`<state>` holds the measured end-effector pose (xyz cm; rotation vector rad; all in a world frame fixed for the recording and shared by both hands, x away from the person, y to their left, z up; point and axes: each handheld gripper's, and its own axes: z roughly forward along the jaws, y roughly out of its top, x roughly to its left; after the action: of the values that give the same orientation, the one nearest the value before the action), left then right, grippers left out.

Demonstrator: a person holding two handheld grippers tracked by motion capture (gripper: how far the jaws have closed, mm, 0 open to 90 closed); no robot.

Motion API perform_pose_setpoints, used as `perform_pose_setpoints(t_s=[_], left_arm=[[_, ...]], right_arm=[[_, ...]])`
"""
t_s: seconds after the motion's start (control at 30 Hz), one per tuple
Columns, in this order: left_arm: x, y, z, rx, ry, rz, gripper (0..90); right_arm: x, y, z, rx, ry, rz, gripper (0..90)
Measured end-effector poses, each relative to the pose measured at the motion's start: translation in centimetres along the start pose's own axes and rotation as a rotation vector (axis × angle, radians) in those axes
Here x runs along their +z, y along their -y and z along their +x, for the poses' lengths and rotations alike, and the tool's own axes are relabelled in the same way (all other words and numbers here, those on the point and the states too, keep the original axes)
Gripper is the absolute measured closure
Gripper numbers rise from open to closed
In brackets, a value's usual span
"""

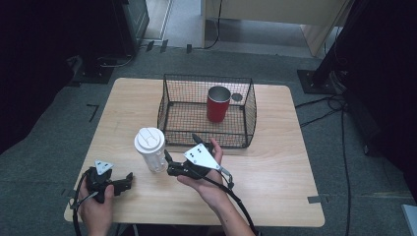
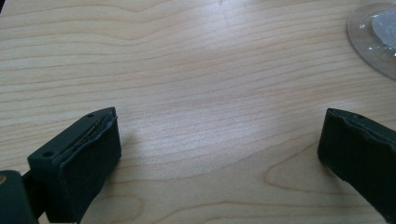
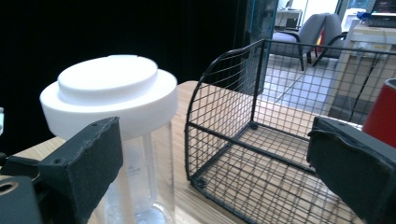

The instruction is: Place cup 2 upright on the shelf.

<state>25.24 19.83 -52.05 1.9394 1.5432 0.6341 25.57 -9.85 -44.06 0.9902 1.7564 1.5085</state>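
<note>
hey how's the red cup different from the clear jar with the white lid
The red cup is opaque red and open-topped; the clear jar is see-through and closed by a white lid. The red cup stands inside the wire basket; the clear jar stands on the bare table in front of it, beside the open right gripper. Both stand upright and are round.

A clear jar (image 1: 152,150) with a white lid stands upright just before the wire basket (image 1: 206,111) holding a red cup (image 1: 218,103).
</note>
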Motion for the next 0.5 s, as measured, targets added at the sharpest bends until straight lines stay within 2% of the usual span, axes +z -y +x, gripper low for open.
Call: perform_pose_setpoints(t_s=[0.5], left_arm=[[0.0,0.0,0.0,-0.003,0.0,-0.002,0.0]], right_arm=[[1.1,0.5,1.7,0.01,-0.052,0.002,3.7]])
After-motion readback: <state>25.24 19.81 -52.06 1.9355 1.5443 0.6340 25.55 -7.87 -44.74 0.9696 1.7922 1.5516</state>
